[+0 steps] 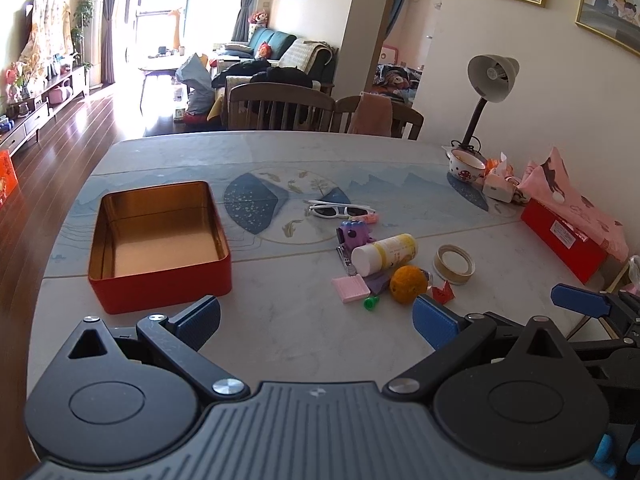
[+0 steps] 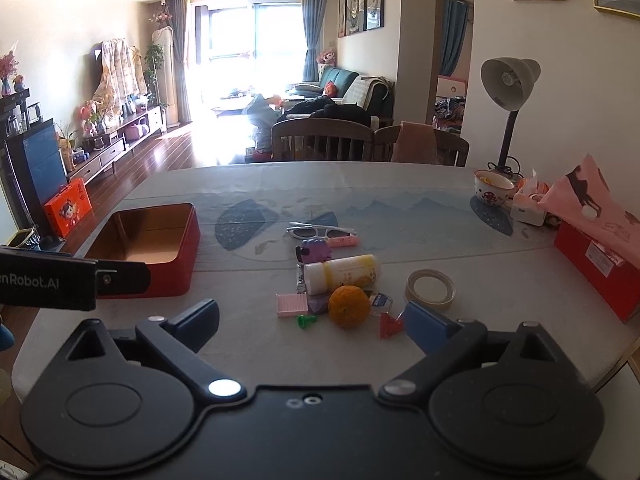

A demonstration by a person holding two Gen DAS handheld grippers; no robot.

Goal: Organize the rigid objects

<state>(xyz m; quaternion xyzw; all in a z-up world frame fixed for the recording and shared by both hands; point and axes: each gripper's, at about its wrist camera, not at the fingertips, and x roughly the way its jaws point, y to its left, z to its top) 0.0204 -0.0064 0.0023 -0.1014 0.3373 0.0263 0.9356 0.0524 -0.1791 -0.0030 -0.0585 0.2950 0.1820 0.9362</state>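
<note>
While both claws gape wide, holding nothing: left claw (image 1: 316, 322), right claw (image 2: 312, 326); rectangular red tin (image 1: 160, 246), dimpled orange (image 2: 349, 306).

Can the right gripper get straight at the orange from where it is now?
Probably yes. The right gripper is open and empty, and the orange sits just ahead between its fingers. Only a small green piece and a red paper shape lie beside it.

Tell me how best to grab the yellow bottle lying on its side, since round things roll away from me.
Grip the yellow bottle across the middle of its barrel, coming from above with the right gripper, fingers straddling front and back. It lies flat, white cap left; the orange crowds its front, so stay toward the cap.
</note>
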